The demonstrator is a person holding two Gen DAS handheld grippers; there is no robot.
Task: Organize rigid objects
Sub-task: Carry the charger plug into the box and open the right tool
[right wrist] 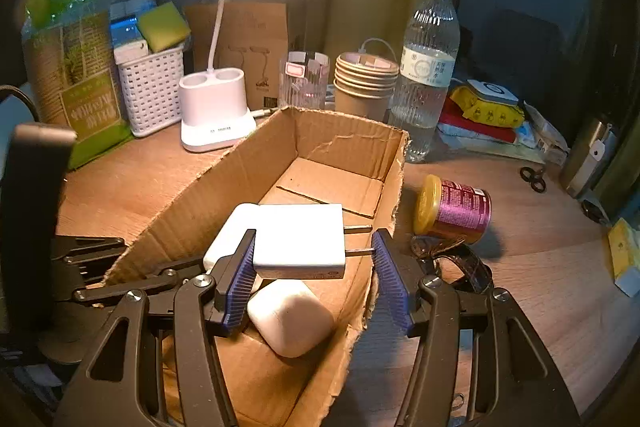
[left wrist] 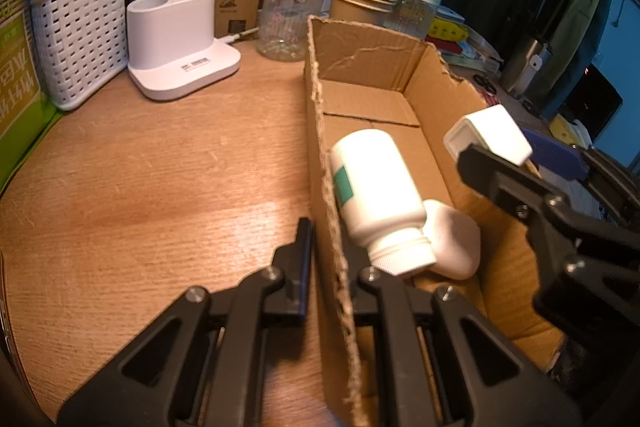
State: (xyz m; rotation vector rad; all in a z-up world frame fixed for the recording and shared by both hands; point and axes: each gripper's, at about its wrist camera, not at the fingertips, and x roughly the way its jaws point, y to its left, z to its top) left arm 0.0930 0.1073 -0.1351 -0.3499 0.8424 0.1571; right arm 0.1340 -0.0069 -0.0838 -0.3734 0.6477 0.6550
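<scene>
An open cardboard box [right wrist: 340,143] stands on the wooden desk. Inside lie a white pill bottle [left wrist: 376,187] on its side and a white earbud case [right wrist: 290,317]. My left gripper [left wrist: 332,259] is shut on the box's left wall [left wrist: 320,155]. My right gripper [right wrist: 314,259] is open over the box. A white plug charger [right wrist: 300,239] sits between its fingers, touching the left blue pad [right wrist: 240,279], with a gap at the right pad; it also shows in the left wrist view [left wrist: 490,135]. A purple can with a gold lid [right wrist: 454,209] lies right of the box.
Behind the box stand a white lamp base [right wrist: 214,111], a white basket [right wrist: 150,91], a glass jar [right wrist: 304,79], stacked paper cups [right wrist: 364,83] and a water bottle [right wrist: 428,67]. Glasses [right wrist: 460,259] lie by the can. Packets and scissors [right wrist: 534,177] lie at the right.
</scene>
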